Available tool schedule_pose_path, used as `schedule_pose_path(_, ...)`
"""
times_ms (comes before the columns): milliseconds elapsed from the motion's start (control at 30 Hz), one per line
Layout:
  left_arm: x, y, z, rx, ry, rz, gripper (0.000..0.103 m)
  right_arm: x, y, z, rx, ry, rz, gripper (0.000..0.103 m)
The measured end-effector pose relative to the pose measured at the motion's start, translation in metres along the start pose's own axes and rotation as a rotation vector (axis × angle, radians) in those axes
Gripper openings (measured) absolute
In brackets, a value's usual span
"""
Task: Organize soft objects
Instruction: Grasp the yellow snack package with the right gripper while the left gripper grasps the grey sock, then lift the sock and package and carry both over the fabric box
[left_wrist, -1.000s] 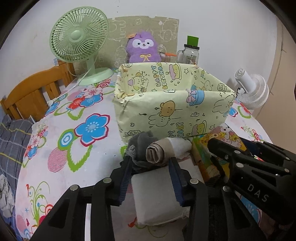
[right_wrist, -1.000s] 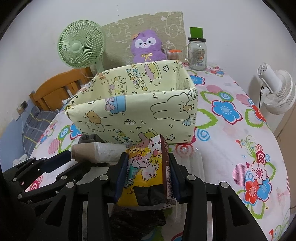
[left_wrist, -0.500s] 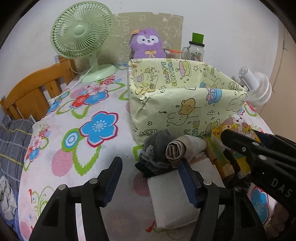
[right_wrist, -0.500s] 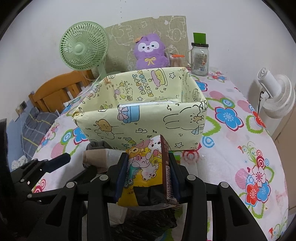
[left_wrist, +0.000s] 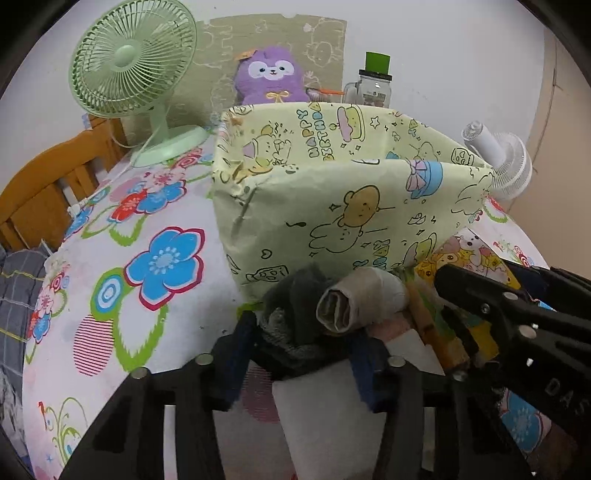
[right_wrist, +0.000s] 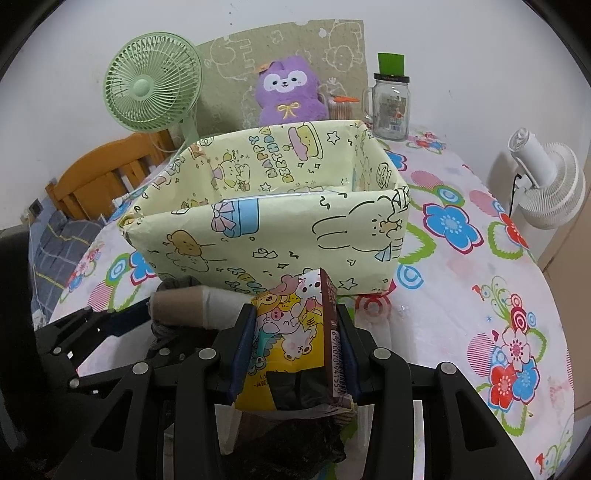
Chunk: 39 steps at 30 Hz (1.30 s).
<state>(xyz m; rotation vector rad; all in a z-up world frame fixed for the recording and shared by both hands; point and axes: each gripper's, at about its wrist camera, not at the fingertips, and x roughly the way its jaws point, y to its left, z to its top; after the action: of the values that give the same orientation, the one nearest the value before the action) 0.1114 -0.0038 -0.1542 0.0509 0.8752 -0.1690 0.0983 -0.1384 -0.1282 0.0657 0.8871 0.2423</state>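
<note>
The left claw (left_wrist: 299, 354) is closing on the sock bundle (left_wrist: 317, 314); the right claw (right_wrist: 293, 347) holds the packet (right_wrist: 295, 332); the box (left_wrist: 351, 192) lies just beyond both.

1. table (right_wrist: 461, 295) covered by a white cloth with big blue, red and pink flower print.
2. yellow cartoon-print box (right_wrist: 280, 229) stands mid-table, open top.
3. green desk fan (left_wrist: 133, 74) on the far left part, its white cord trailing over the cloth.
4. purple plush toy (right_wrist: 288, 92) behind the box, by the wall.
5. glass jar with green lid (right_wrist: 391, 99) at the far right, just beside the plush.
6. white folded item (left_wrist: 321, 417) lies on the cloth at the near edge.
</note>
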Motion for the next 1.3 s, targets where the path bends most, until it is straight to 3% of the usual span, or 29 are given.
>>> schedule_pose_path(1300,-0.098,-0.015,0.026,-0.012,-0.193,0.003,0.041,-0.078,0.002,0.021,-0.007,-0.159,0.040,0.045)
